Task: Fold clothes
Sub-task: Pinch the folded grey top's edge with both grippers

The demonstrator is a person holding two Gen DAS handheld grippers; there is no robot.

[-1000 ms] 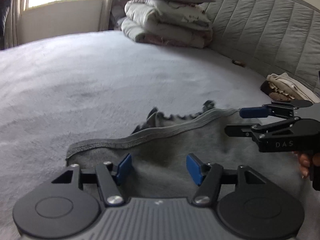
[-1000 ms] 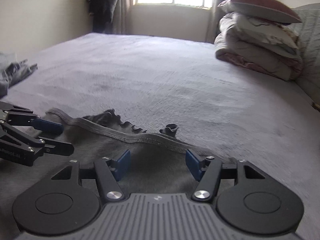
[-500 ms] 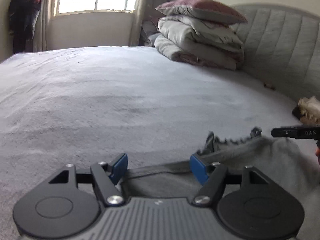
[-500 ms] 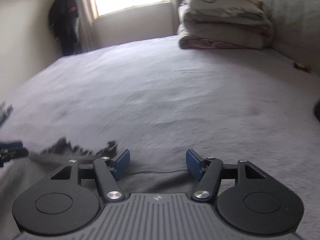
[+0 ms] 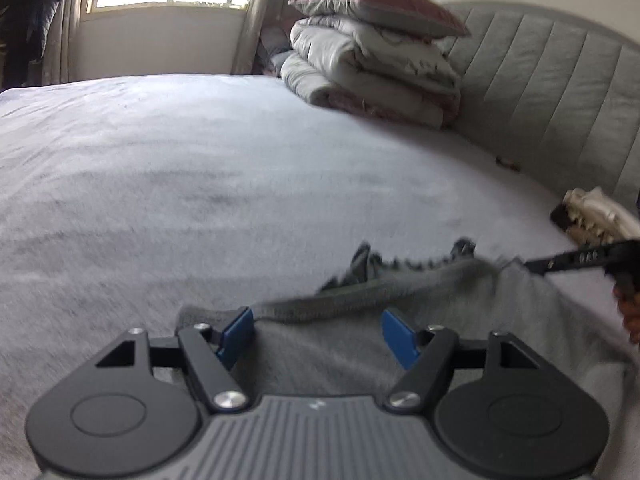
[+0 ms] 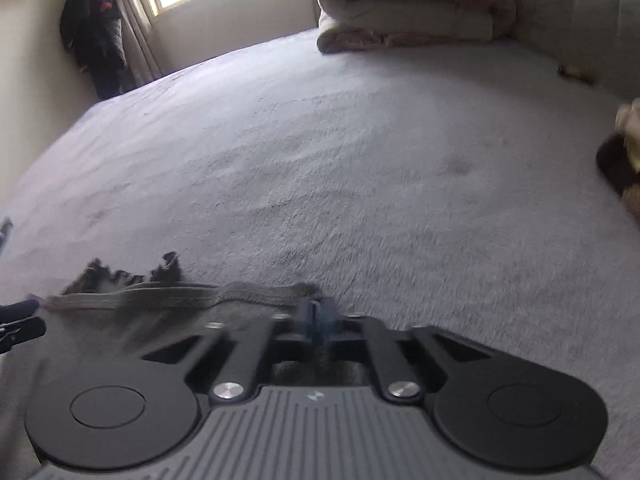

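Grey bed (image 5: 200, 168), grey garment (image 5: 360, 344) waistband crosswise; right tongs (image 6: 319, 314) clamped on it, left tongs (image 5: 318, 334) spread.

Grey garment (image 5: 432, 312) lies rumpled on the bed, ribbed waistband uppermost

Bed (image 5: 200, 168) open ahead; bedding stack (image 5: 372, 68) blocks far corner (by headboard (image 5: 560, 92)).

Grey plush bed (image 5: 200, 152), grey garment (image 5: 460, 320) spread near — folded bedding stack (image 5: 372, 80) far, cream clothes (image 5: 596, 216) aside
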